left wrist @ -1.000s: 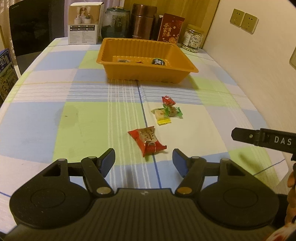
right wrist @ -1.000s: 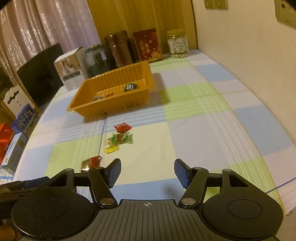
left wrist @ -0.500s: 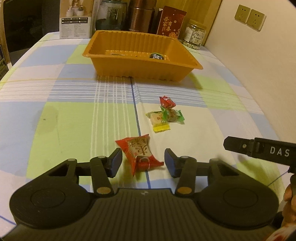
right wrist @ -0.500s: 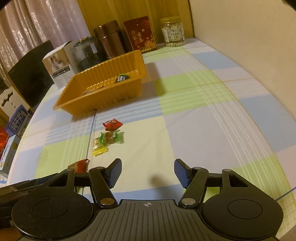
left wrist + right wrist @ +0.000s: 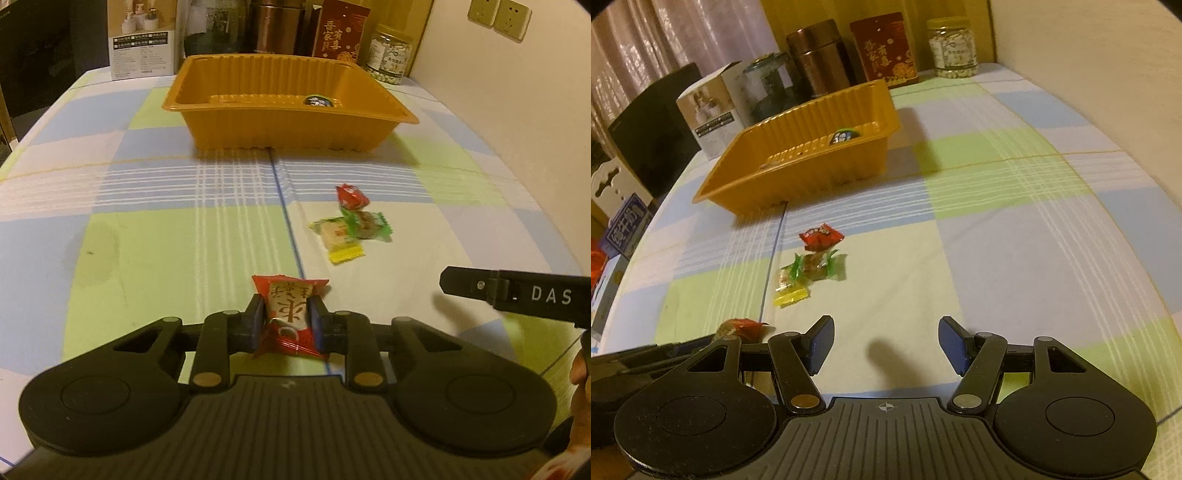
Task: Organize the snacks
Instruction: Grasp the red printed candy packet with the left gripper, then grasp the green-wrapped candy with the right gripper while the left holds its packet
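bare tablecloth (image 5: 1015, 258) right of candy cluster (image 5: 809, 266), orange tray (image 5: 798, 173) blocking beyond

On the checked tablecloth (image 5: 147, 229) the orange plastic tray (image 5: 284, 122) sits toward the far end – a dark round snack (image 5: 318, 100) lies in it. Behind it stand a white box (image 5: 142, 40), a brown tin canister (image 5: 275, 26) and a clear jar (image 5: 389, 53). Before the tray lie three small wrapped candies (image 5: 351, 221), touching – nearer still, a red wrapped snack (image 5: 290, 314)

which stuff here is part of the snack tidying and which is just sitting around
Job: red packet in left gripper; red candy, green candy, yellow candy; orange tray; right gripper, open.
Lying about: white box, brown canister, red tin, jar.
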A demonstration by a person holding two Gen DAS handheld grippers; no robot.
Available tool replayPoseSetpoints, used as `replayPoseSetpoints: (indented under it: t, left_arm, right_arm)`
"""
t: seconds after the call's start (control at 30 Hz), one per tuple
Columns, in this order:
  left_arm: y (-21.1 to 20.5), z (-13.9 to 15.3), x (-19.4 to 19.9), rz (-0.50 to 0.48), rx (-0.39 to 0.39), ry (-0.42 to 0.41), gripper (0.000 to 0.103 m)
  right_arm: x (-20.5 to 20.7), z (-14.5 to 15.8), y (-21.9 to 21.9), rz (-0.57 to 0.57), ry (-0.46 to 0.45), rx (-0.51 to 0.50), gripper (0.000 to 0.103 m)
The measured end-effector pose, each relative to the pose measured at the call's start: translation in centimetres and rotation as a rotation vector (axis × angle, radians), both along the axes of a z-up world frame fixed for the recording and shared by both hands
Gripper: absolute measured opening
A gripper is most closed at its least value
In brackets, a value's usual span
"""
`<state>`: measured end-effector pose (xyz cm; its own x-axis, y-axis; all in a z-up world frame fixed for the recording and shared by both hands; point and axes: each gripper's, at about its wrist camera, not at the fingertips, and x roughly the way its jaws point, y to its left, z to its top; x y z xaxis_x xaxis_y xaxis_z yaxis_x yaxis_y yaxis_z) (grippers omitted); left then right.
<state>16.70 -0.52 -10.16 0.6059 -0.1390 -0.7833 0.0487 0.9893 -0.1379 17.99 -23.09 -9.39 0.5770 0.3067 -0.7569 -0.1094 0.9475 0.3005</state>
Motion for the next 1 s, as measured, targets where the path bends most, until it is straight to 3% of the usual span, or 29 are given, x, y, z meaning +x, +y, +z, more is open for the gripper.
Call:
replayPoseSetpoints:
  t: [0.23, 0.5, 1.0]
  left_arm:
    - [2.3, 0.8, 0.4, 0.039, 0.002, -0.019, 0.023]
    - [3.2, 0.9, 0.6, 0.061, -0.025, -0.020, 0.023]
    - [4.0, 0.5, 1.1, 0.087, -0.062, -0.011, 0.023]
  right_arm:
    - [1.3, -0.3, 1.4, 0.074, -0.021, -0.030, 0.063]
    - [3.6, -1.6, 3.4, 0.185, -0.030, -0.153, 0.062]
    - [6.8, -2.6, 6.7, 0.421, -0.160, -0.240, 0.049]
